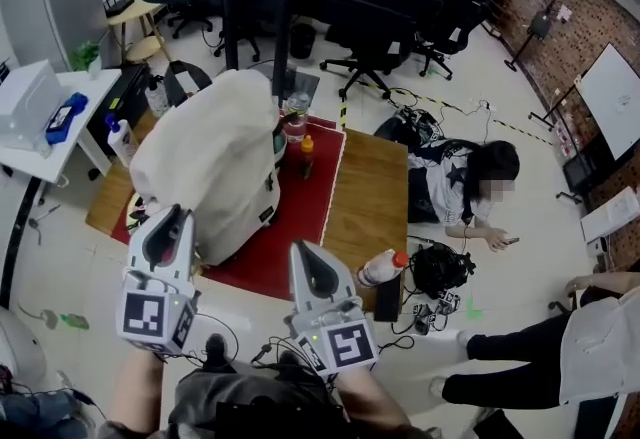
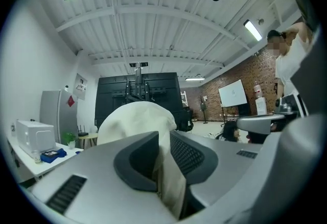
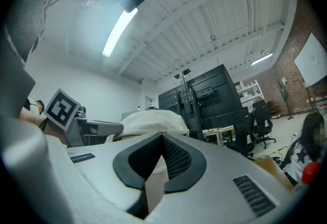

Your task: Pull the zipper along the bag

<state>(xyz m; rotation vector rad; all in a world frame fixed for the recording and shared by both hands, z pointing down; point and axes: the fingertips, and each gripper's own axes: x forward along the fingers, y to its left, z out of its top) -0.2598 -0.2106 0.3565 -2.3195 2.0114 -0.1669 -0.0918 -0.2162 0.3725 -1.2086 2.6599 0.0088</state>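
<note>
One cream bag point(image 1: 215, 162), one red mat point(image 1: 300, 222), one table point(image 1: 375, 187). Three bottles: clear bottle point(image 1: 296, 115), orange-capped bottle point(image 1: 307, 155), red-capped bottle point(image 1: 383, 268). Two tools: left tool point(image 1: 170, 219), right tool point(image 1: 310, 257). Two people right: seated person point(image 1: 470, 192), person in white point(image 1: 600, 337).

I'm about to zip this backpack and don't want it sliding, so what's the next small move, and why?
Probably close the left claw on the fold of the cream backpack that lies between its parted jaws, to anchor it. The right claw is shut, empty and off the backpack, so nothing seems to steady it now.
</note>
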